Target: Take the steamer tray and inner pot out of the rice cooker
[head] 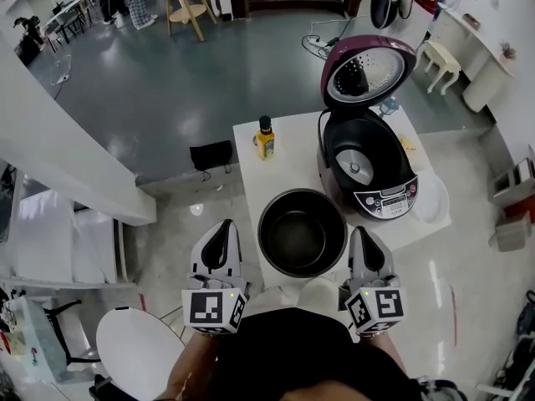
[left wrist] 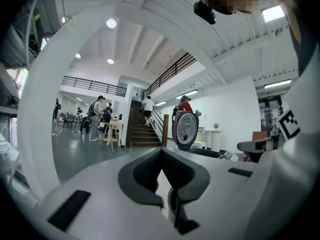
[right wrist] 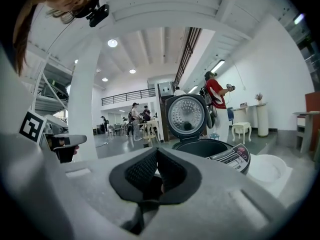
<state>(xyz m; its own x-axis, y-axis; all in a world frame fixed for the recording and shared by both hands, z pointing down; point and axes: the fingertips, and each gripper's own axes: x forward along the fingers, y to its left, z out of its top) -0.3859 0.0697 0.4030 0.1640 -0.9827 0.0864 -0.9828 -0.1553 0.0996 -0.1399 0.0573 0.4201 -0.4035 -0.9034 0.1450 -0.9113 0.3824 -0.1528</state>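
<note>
Bright, sharp, fisheye-warped at edges

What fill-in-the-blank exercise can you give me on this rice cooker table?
1. The lid of the rice cooker stands ____.
2. The inner pot stands on the white table, ____ to the person than the cooker.
3. The bottle with the black cap is ____.
4. The left gripper and right gripper both have their jaws ____.
Missing words: open; nearer; yellow; shut.

The right gripper (right wrist: 157, 153) had its jaws pressed together, nothing between; beyond stood the cooker (right wrist: 232, 159), lid (right wrist: 186, 115) up, a white dish (right wrist: 265, 169) just beside it
</note>
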